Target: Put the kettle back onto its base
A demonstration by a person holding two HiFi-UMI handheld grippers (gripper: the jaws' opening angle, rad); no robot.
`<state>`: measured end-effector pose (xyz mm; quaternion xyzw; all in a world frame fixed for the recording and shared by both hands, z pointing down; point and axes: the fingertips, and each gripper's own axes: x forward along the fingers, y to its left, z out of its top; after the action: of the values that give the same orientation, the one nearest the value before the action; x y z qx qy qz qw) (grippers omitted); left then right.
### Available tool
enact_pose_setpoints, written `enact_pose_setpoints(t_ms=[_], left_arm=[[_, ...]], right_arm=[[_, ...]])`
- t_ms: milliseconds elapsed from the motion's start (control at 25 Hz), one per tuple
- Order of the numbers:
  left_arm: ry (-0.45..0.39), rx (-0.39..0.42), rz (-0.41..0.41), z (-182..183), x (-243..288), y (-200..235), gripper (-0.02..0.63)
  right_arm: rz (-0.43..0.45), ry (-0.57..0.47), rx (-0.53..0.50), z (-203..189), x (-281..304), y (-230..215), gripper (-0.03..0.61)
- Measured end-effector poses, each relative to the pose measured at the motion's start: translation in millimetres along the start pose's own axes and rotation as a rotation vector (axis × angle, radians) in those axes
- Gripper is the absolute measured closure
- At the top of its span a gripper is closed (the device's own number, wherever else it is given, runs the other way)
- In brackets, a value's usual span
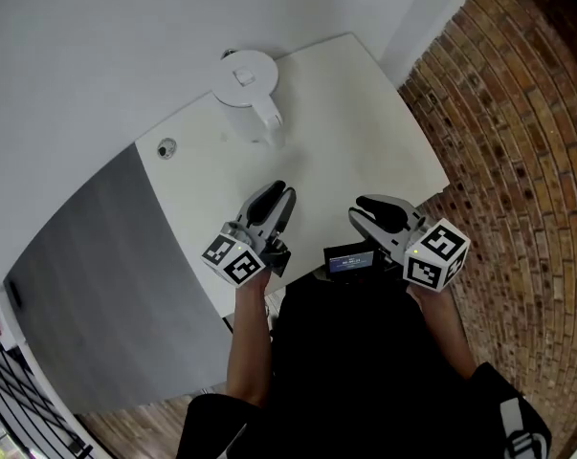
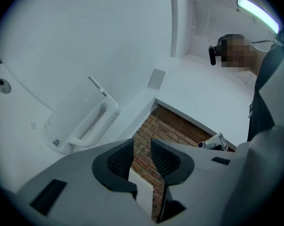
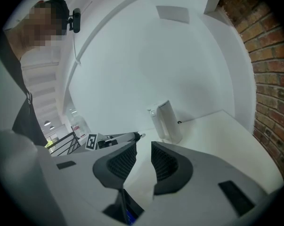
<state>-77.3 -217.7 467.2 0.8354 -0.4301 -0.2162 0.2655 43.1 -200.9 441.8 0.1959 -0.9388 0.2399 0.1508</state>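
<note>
Kettle [image 1: 247, 92], one, white, upright at the far edge of the one white table [image 1: 365, 122] beside the wall, well apart from two grippers over the near edge: left gripper [image 1: 284, 195] and right gripper [image 1: 361, 210], each with jaws slightly parted, nothing between them.
</note>
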Motion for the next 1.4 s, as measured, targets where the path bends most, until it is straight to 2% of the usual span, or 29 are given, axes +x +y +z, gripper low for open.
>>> enact_pose_setpoints(t_ms=[200,480,760,920,1120,1280,1400], left_arm=[[-0.043,0.033,-0.031,6,-8,-38,0.512],[-0.097,0.077,0.013,6,-7,-75,0.531],[-0.088,0.052,-0.011,-46,25,-147,0.535],[-0.085,0.042,0.056,-79,22,-168,0.541],[-0.106,0.037,0.137,-100,8,-186,0.549],[-0.094,0.048,0.18,-107,0,-200,0.55],[-0.095,0.057,0.18,-102,0,-207,0.551]], right_arm=[[0.062,-0.016,-0.027,1,-5,11,0.474],[0.181,-0.058,-0.072,8,-31,19,0.474],[0.244,-0.094,-0.002,-22,-100,-8,0.479],[0.297,-0.101,0.013,-38,-129,-14,0.492],[0.372,-0.098,0.037,-57,-148,-14,0.506],[0.419,-0.108,0.064,-63,-156,-10,0.512],[0.433,-0.132,0.067,-58,-159,-9,0.515]])
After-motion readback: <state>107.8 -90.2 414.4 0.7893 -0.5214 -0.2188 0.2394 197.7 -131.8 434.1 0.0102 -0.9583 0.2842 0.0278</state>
